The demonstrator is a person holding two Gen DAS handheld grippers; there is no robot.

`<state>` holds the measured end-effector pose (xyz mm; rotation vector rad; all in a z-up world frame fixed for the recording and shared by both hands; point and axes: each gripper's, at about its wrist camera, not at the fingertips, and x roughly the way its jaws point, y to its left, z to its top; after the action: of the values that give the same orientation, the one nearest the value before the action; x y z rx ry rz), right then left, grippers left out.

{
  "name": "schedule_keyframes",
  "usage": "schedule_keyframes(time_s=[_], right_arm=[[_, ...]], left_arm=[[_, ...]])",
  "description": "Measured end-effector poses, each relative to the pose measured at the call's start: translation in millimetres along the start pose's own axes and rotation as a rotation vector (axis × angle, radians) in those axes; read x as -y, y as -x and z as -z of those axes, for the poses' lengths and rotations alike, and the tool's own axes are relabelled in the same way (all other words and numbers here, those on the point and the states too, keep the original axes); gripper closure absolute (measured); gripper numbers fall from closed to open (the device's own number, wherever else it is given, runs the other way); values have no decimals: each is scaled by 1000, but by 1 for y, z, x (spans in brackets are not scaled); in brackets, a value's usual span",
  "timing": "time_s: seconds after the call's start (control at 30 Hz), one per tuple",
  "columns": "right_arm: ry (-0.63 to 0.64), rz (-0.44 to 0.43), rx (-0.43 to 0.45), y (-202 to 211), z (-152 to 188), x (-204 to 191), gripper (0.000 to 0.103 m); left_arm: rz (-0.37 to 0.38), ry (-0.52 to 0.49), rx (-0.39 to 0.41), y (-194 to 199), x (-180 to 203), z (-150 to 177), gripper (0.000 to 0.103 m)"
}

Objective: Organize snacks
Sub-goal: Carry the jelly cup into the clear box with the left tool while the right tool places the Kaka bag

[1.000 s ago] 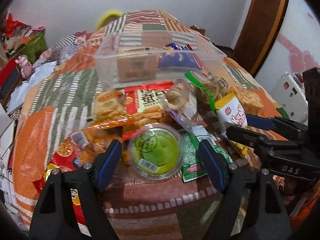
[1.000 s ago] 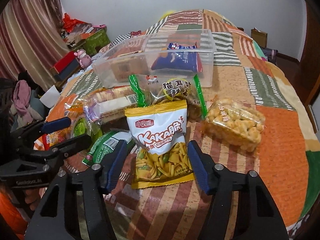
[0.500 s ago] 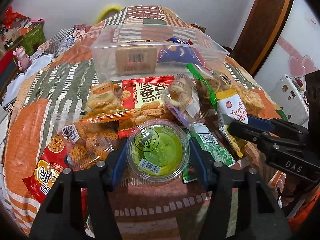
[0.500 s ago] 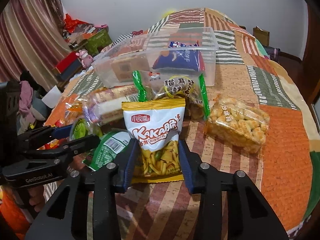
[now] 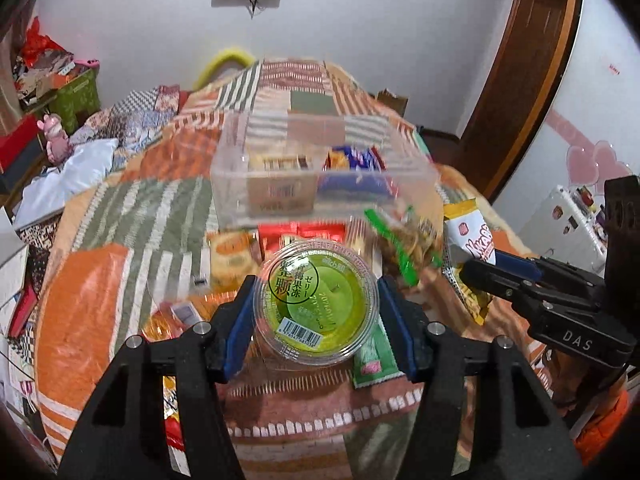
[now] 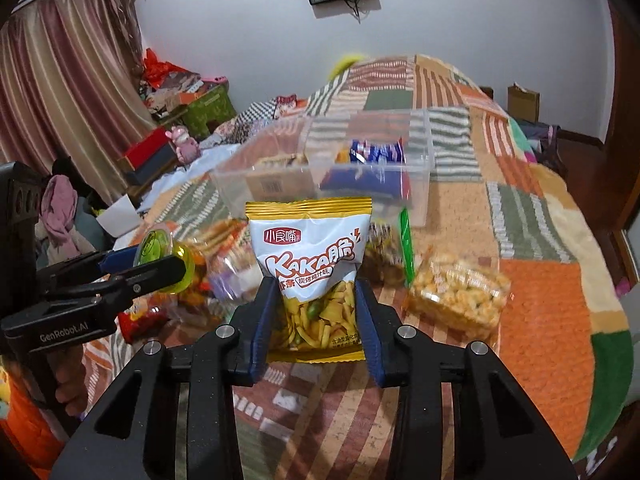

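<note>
My left gripper (image 5: pixel 316 304) is shut on a round green jelly cup (image 5: pixel 316 304) and holds it lifted above the snack pile. My right gripper (image 6: pixel 316 304) is shut on a white and yellow chip bag (image 6: pixel 310 260), also raised off the quilt. In the right wrist view the left gripper (image 6: pixel 160 264) shows at the left with the jelly cup (image 6: pixel 164 256). The left wrist view has the right gripper (image 5: pixel 480 272) at the right, pinching the chip bag (image 5: pixel 468 240). Behind the pile stands a clear plastic bin (image 5: pixel 320 196), (image 6: pixel 332 176), with a cracker box and a blue packet inside.
Loose snacks lie on the patchwork quilt (image 6: pixel 540 300): a bag of puffed cubes (image 6: pixel 456 300), a green-edged bag (image 6: pixel 396 252), red and orange packets (image 5: pixel 240 252) and a green sachet (image 5: pixel 372 360). Boxes and clutter stand beyond the bed's left edge.
Both grippers closed on their snacks, the left on the jelly cup and the right on the chip bag, then lifted them off the quilt. The bin looks nearer to level.
</note>
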<state>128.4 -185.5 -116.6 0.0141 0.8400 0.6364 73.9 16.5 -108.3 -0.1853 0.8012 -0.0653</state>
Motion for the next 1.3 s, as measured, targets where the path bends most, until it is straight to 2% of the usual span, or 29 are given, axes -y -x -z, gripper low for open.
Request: schedule_keyframes(time_s=[0.4, 0.83, 1.07, 1.3], right_arm=[[45, 18, 107, 2, -46, -1, 67], [40, 56, 156, -26, -90, 16, 67], [46, 75, 143, -46, -102, 25, 67], [50, 98, 84, -72, -105, 37, 67]], left_arm=[[21, 35, 77, -7, -9, -57, 45], [52, 21, 82, -63, 2, -107, 45], [52, -1, 61, -93, 9, -124, 45], [46, -28, 19, -124, 12, -126, 45]])
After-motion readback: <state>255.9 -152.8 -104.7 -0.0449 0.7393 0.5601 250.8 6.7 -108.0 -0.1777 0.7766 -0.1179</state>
